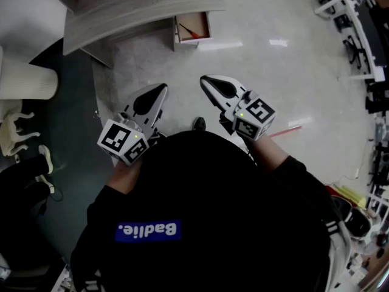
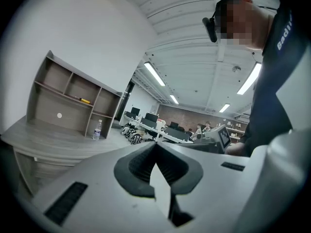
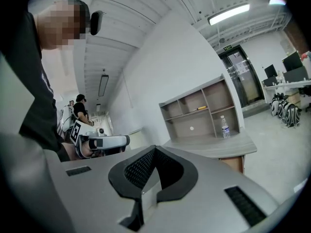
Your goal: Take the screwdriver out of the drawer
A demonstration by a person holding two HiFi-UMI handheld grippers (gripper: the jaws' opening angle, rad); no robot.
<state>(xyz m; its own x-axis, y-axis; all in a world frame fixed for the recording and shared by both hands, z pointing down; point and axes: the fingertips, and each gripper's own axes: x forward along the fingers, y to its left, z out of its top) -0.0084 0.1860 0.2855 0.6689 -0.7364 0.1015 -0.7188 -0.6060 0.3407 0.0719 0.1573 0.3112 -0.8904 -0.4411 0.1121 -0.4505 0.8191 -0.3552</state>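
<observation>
The red-handled screwdriver (image 1: 190, 33) lies inside the open drawer (image 1: 208, 27), while the left gripper (image 1: 164, 87) and right gripper (image 1: 203, 78) hang well short of that drawer, side by side, each with jaws pressed together on nothing.

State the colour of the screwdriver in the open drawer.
The screwdriver is red; the head view shows it best.
</observation>
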